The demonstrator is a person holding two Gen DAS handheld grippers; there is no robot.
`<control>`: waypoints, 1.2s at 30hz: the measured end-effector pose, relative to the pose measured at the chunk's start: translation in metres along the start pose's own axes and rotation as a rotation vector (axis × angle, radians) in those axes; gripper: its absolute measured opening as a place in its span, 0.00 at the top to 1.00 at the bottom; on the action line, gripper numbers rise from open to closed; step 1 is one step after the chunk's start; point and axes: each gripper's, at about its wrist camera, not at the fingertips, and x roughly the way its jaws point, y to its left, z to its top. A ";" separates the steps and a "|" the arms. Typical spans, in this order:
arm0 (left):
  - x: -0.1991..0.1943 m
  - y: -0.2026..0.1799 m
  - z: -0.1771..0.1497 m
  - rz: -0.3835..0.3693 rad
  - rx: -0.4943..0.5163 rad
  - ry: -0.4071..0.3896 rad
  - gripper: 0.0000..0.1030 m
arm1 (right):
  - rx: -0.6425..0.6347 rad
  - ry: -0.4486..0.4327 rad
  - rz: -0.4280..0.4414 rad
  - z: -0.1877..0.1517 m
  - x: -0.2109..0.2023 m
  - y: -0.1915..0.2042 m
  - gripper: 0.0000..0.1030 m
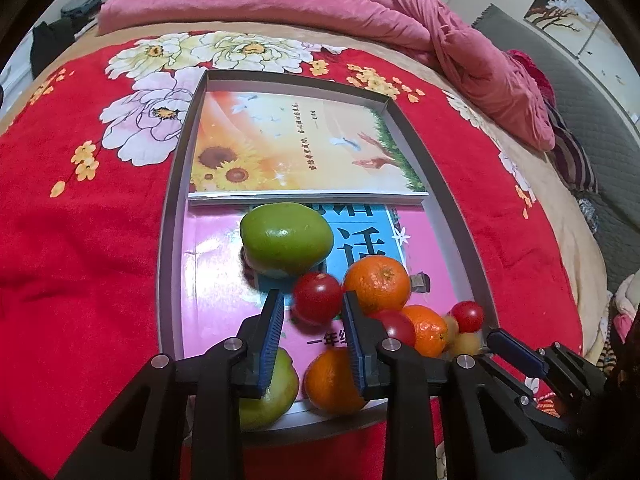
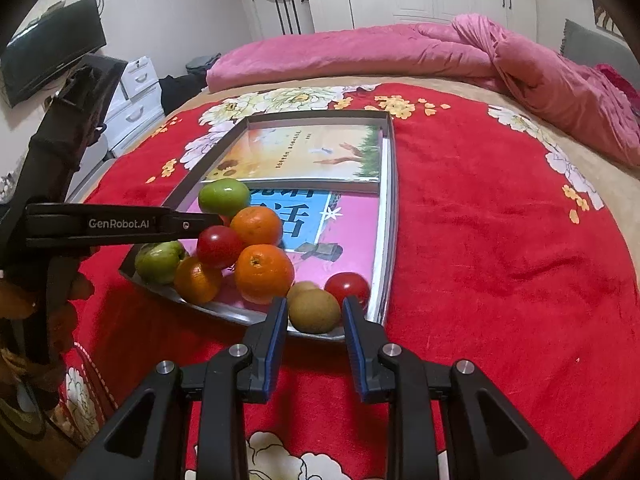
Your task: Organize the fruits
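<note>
Fruits lie bunched in the near end of a shallow grey rectangular tray (image 2: 390, 200) that sits on a red flowered blanket (image 2: 500, 240) and is lined with picture books. From the left in the right wrist view: a small green apple-like fruit (image 2: 159, 261) at the near-left corner, a larger green fruit (image 2: 224, 197) behind it, an orange mandarin (image 2: 197, 280), a red tomato (image 2: 218, 246), two more mandarins (image 2: 256, 225) (image 2: 264, 273), then a brown kiwi-like fruit (image 2: 315, 310) and a second red tomato (image 2: 347, 286) at the near-right corner.

The left gripper (image 1: 314, 306) reaches in from the left and is clamped on the red tomato in the middle of the pile, its blue pads tight against both sides. The right gripper (image 2: 315, 310) hangs over the tray's near edge with its fingers either side of the brown fruit, closed on it as far as the view shows.

Both held fruits are roundish, with no long axis to mind. The tomato lies dead ahead of the left tongs, the brown fruit dead ahead of the right; each hand is nearest its own. The likely next move is a lift, and the tomato's touching neighbours may roll.
</note>
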 end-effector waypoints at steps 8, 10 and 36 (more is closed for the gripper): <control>-0.001 0.001 0.000 0.002 -0.001 -0.002 0.67 | -0.005 -0.002 -0.004 0.000 -0.001 0.000 0.72; -0.002 0.001 0.000 0.002 -0.001 -0.003 0.67 | -0.006 -0.006 -0.004 0.000 -0.001 0.001 0.70; -0.009 0.002 0.001 0.025 -0.009 -0.018 0.47 | 0.013 -0.050 -0.032 0.006 -0.012 0.002 0.33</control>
